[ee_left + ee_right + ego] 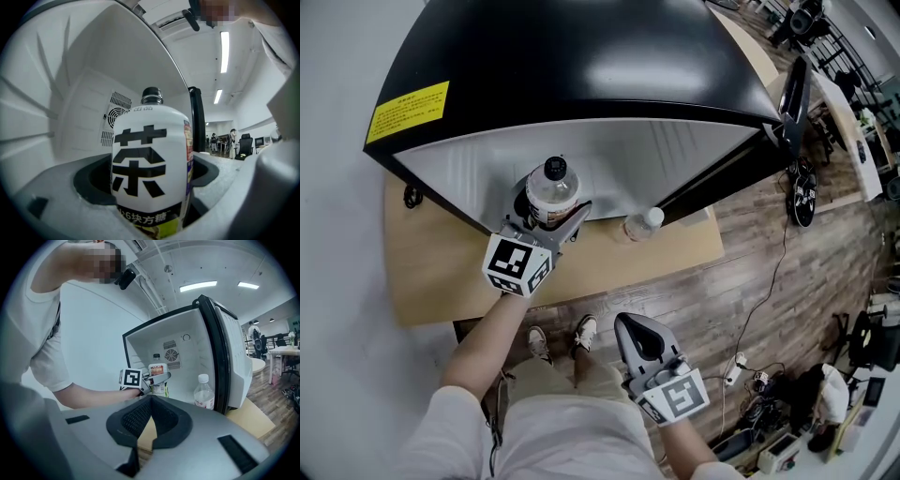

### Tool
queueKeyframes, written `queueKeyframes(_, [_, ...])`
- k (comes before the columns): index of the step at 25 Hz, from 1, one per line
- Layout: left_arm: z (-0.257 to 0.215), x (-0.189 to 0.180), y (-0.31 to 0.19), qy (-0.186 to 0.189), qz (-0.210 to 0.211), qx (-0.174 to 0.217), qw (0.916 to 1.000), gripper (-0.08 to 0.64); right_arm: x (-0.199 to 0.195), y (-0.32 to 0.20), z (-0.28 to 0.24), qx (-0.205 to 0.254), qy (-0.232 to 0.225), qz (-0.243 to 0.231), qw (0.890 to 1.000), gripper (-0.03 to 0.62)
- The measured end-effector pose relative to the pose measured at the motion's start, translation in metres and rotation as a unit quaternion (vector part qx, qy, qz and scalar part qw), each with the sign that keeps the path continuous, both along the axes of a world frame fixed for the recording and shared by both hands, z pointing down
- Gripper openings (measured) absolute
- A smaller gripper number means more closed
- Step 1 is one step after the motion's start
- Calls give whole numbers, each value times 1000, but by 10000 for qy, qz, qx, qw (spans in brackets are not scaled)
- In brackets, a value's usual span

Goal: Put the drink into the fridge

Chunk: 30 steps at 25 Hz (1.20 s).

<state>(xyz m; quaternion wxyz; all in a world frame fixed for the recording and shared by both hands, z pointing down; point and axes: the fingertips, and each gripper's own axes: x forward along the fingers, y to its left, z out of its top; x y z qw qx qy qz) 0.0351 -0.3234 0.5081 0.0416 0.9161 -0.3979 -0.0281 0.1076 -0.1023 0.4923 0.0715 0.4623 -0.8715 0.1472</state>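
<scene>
The drink, a tea bottle (pixel 551 192) with a black cap and a white label, stands upright at the mouth of the open black fridge (pixel 581 56). My left gripper (pixel 548 214) is shut on it, one jaw on each side of its body. In the left gripper view the bottle (pixel 150 178) fills the space between the jaws, with the fridge's white back wall and fan grille (pixel 115 115) behind it. My right gripper (pixel 630 328) hangs low near my legs, shut with nothing in it. The right gripper view shows the held bottle (pixel 158 373) inside the fridge opening.
A clear water bottle (pixel 642 223) stands on the fridge floor to the right of the drink. The fridge door (pixel 792 94) is swung open to the right. The fridge rests on a wooden table (pixel 441 272). Cables and a power strip (pixel 741 370) lie on the floor at right.
</scene>
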Motion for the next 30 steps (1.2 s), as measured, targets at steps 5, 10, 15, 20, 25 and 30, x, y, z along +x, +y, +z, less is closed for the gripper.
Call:
queueKeyframes(5, [8,12,-21,105,39,42,9999,445,3,-11,4,0,95,20,10000,2])
queueKeyframes(10, [7,23,-43,121,35,206,9997,445,10,-12,6,-63,162,107,9998,2])
queueKeyframes(15, [7,34,-59,64,109,313,9994,445,21,-15,10,-155,184,267,9994,2])
queueKeyframes(20, [10,40,-78,106,101,318,9994,445,24,-23,10,-166,222,278,9992,2])
queueKeyframes(25, [16,48,-89,211,141,330,9991,445,28,-24,10,-246,323,338,9986,0])
queueKeyframes(30, [22,54,-101,231,154,350,9990,445,30,-23,13,-340,399,387,9979,2])
